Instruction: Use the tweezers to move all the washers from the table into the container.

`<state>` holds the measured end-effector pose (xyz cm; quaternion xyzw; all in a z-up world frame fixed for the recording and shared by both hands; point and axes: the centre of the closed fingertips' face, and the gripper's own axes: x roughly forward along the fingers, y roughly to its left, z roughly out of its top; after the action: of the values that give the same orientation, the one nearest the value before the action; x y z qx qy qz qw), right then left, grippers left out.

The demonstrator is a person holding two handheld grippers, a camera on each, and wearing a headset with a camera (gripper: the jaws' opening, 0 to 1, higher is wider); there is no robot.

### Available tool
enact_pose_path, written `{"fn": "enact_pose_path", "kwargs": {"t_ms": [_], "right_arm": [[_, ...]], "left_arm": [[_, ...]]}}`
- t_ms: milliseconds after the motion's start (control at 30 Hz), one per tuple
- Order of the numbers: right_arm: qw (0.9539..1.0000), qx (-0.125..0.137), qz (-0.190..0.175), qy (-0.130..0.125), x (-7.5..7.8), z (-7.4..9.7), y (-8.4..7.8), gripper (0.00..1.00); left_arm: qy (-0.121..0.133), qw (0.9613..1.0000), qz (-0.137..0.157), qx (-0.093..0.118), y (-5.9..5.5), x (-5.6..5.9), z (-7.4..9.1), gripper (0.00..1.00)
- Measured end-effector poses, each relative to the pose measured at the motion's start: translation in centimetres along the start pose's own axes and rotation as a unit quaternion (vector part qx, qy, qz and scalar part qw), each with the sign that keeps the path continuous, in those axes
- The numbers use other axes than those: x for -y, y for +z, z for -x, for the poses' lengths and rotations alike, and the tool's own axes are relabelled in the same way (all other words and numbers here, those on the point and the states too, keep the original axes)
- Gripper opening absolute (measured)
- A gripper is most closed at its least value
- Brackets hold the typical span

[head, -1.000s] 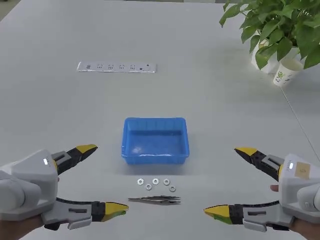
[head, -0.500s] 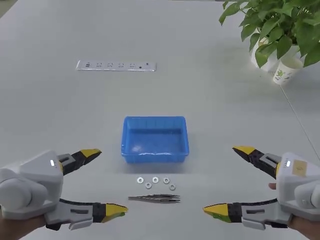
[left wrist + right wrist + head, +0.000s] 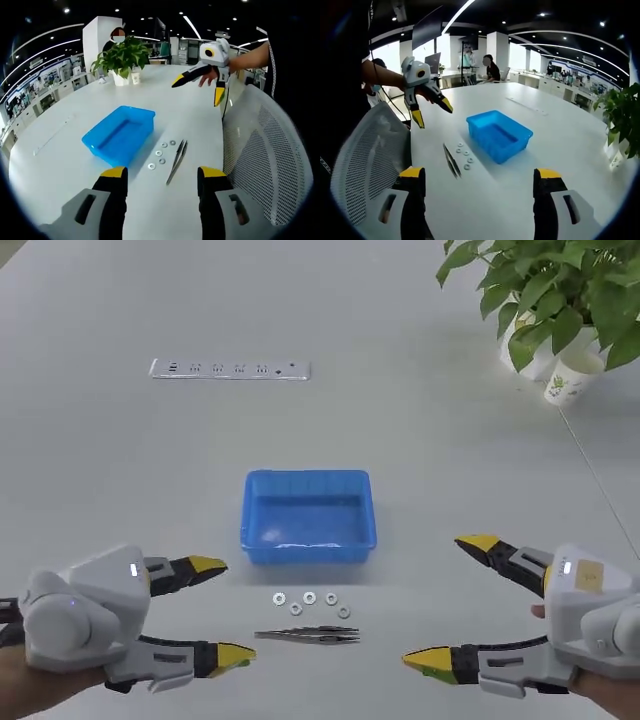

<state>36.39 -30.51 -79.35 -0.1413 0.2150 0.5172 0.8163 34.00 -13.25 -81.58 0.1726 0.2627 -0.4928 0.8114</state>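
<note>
Several small metal washers (image 3: 310, 602) lie in a loose cluster on the grey table, just in front of a blue plastic container (image 3: 308, 554). Metal tweezers (image 3: 307, 636) lie flat just nearer than the washers. My left gripper (image 3: 230, 608) hovers open to the left of them and holds nothing. On the opposite side, my right gripper (image 3: 436, 601) is open too. The left gripper view looks past its jaws (image 3: 163, 172) to the tweezers (image 3: 177, 160), washers (image 3: 161, 152) and container (image 3: 107, 152). The right gripper view has the tweezers (image 3: 452, 160), washers (image 3: 464, 155) and container (image 3: 490, 145).
A white power strip (image 3: 230, 369) lies far back on the table. A potted plant (image 3: 550, 300) and a paper cup (image 3: 570, 380) stand at the back right. A mesh chair (image 3: 270, 150) sits at the table's near edge.
My left gripper has moved a little right, toward the tweezers. The right gripper has edged slightly left. Both stay open; the washers, tweezers and container have not moved.
</note>
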Motion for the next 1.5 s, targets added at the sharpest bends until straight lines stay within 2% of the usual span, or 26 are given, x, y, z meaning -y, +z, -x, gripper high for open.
{"fn": "enact_pose_path", "kwargs": {"t_ms": [300,433,767,1000,1400,1500], "right_arm": [[0.9997,-0.007,0.009,0.019,-0.7,-0.7,-0.3,0.84],[0.9994,-0.013,0.014,0.030,-1.0,-1.1,-0.5,0.81],[0.9965,-0.033,0.024,0.072,-2.4,-2.5,-0.9,0.71],[0.9921,-0.051,0.048,0.104,-3.3,-3.7,-1.3,0.62],[0.9838,-0.081,0.083,0.137,-4.4,-5.5,-2.0,0.45],[0.9802,-0.091,0.093,0.149,-4.8,-6.1,-2.3,0.42]], "left_arm": [[-0.030,0.9987,-0.026,-0.032,-1.1,0.6,-1.4,0.46],[-0.044,0.9967,-0.042,-0.055,-1.9,0.7,-2.1,0.41],[-0.071,0.9918,-0.065,-0.084,-2.8,0.9,-3.2,0.28],[-0.097,0.9842,-0.092,-0.116,-3.7,1.3,-4.1,0.23],[-0.121,0.9743,-0.119,-0.148,-4.4,1.4,-5.1,0.16],[-0.127,0.9715,-0.125,-0.156,-4.7,1.5,-5.3,0.14]]}}
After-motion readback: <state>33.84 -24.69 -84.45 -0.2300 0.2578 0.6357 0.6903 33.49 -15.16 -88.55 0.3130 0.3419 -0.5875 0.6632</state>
